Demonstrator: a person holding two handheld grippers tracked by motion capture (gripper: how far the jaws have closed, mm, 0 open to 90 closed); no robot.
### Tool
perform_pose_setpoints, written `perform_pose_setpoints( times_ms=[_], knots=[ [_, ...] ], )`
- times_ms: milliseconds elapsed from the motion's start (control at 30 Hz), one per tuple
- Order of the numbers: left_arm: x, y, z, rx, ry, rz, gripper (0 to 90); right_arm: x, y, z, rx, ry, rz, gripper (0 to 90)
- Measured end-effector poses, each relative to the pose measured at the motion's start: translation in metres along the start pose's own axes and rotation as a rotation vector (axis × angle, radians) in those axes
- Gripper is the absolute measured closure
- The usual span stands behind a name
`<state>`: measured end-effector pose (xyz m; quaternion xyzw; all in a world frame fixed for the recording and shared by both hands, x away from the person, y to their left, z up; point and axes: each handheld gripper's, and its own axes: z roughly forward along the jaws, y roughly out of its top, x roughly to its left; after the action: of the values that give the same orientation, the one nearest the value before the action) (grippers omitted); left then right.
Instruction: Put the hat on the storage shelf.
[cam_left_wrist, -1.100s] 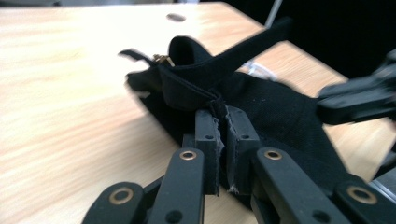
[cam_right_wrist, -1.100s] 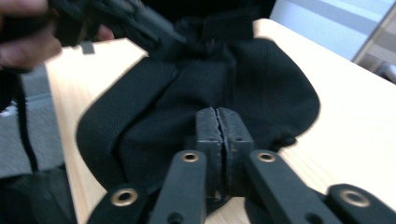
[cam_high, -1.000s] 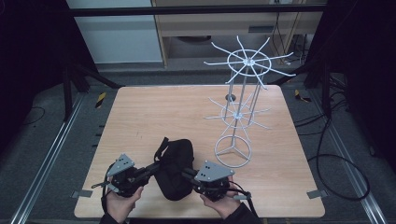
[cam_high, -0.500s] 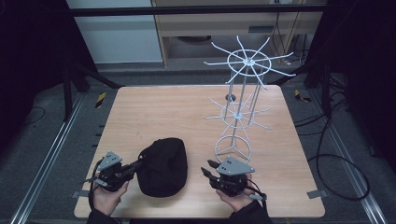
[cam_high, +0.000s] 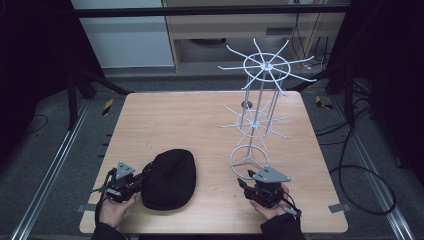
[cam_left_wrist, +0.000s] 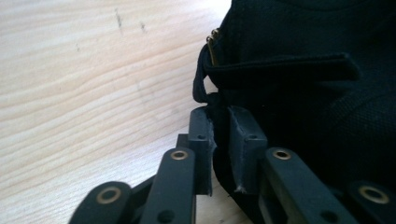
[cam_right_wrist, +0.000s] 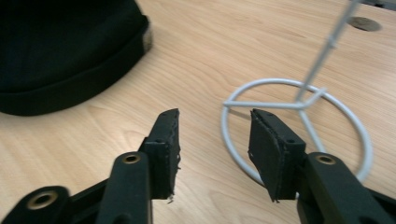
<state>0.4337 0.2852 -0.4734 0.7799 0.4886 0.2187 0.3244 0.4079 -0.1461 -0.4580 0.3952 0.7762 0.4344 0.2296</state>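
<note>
**Cap down on the table, right gripper off it, left at its edge**

Your black cap (cam_high: 168, 179) lies flat on the wooden table (cam_high: 190, 120), near the front edge, left of centre. It's well apart from the white wire rack (cam_high: 257, 122), whose ring base sits to the cap's right.

Your left gripper (cam_high: 131, 183) is at the cap's left edge, low over the table. In the left gripper view the fingers (cam_left_wrist: 201, 135) stand close together with a thin gap between them, right against the cap's (cam_left_wrist: 299, 84) rim near a small brass fitting and fabric strap. The jaws have just been opening. Some dark fabric sits in that gap, but I can't tell if the pads are pressing on it.

Your right gripper (cam_high: 250, 186) is released: jaws have just been opening, nothing between them. In the right gripper view the pads (cam_right_wrist: 167, 140) stand wide apart over bare wood, with the rack's base ring (cam_right_wrist: 299, 105) just ahead and the cap (cam_right_wrist: 65, 51) off to the upper left. It's clear of both, sitting just in front of the rack base.
</note>
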Motion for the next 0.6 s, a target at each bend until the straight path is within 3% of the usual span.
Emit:
perform_pose_setpoints(
  times_ms=[133, 267, 600],
  knots=[
    [0.003, -0.001, -0.001, 0.013, 0.025, 0.0, 68.1, -0.011, -0.004, -0.007, -0.006, -0.03, 0.024, 50.3],
    [0.004, 0.002, -0.011, -0.018, 0.055, -0.007, 61.6, -0.023, -0.009, -0.012, -0.004, -0.056, 0.047, 48.8],
    [0.005, 0.024, -0.042, -0.134, 0.015, -0.051, 52.2, -0.056, -0.019, -0.026, -0.003, -0.138, 0.125, 47.4]
  ],
)
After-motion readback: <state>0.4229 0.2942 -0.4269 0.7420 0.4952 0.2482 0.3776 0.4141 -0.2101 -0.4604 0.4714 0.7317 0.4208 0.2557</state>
